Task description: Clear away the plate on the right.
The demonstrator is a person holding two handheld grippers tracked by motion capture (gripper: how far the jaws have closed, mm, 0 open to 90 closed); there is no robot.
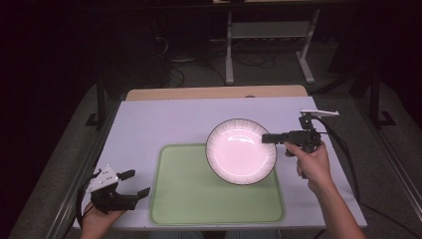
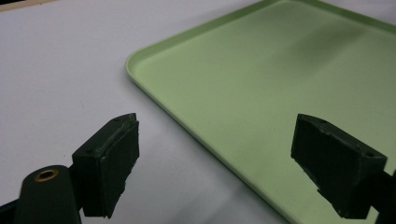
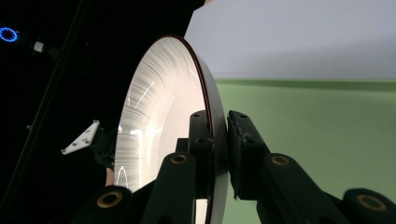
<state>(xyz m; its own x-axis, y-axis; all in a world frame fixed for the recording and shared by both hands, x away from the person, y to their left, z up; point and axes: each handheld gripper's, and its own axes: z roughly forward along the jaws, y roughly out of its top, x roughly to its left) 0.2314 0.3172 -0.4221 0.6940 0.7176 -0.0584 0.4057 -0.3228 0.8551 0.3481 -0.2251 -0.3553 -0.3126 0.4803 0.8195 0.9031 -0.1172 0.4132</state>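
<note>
A white plate (image 1: 239, 150) with a dark rim hangs over the far right corner of the green tray (image 1: 189, 199). My right gripper (image 1: 266, 138) is shut on the plate's right rim, held by a hand at the right. In the right gripper view the plate (image 3: 159, 116) stands edge-on with the rim pinched between the two jaws of the right gripper (image 3: 219, 140), and the tray (image 3: 317, 130) lies behind. My left gripper (image 1: 135, 183) rests at the table's near left, open with nothing between its jaws. The left gripper (image 2: 215, 154) points at the tray's corner (image 2: 135, 63).
The tray lies on a white table (image 1: 164, 119) with a wooden strip (image 1: 214, 92) along the far edge. Dark floor, cables and a metal stand's legs (image 1: 229, 50) lie beyond. A cable (image 1: 343, 149) trails from the right gripper.
</note>
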